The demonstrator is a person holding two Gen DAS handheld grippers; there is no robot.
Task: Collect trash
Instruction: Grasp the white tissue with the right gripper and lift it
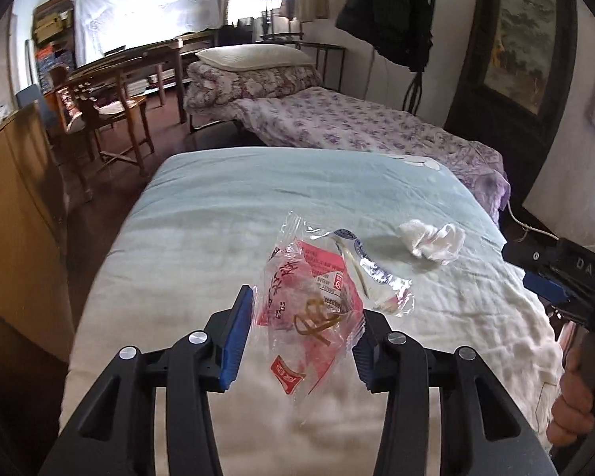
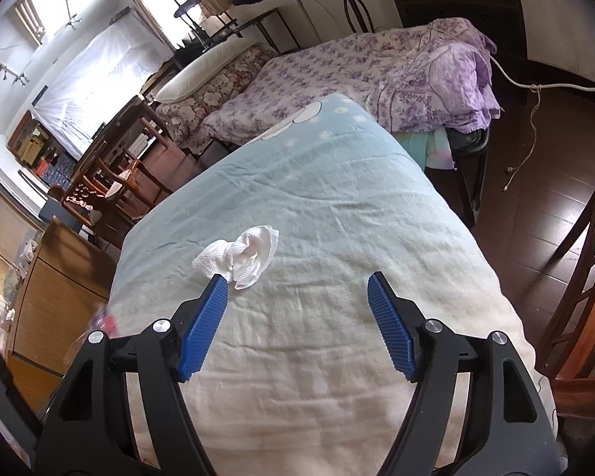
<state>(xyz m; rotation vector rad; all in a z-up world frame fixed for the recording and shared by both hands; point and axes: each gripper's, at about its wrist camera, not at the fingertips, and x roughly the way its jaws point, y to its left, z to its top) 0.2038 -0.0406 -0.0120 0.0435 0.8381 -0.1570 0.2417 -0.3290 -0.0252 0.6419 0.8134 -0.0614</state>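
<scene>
A crinkled clear wrapper with red print point(image 1: 297, 277) stands between the blue pads of my left gripper point(image 1: 305, 305), which is shut on it above the pale blue and cream quilt point(image 1: 218, 206). Just behind it, a second clear wrapper with blue print point(image 1: 377, 273) lies on the quilt. A crumpled white tissue point(image 1: 432, 244) rests further right. In the right wrist view the tissue point(image 2: 238, 258) lies just past the left fingertip of my right gripper point(image 2: 297, 277), which is open and holds nothing. The right gripper point(image 1: 555, 273) and the hand on it point(image 1: 575, 408) show at the edge.
A bed with a purple floral cover point(image 2: 337, 67) and a pillow point(image 1: 254, 57) adjoins the quilt's far end. A wooden cabinet point(image 1: 16, 214) stands left, with chairs point(image 1: 111, 107) and a table beyond. A white cord point(image 2: 535, 119) trails over the dark floor; a wooden chair point(image 2: 591, 258) is at right.
</scene>
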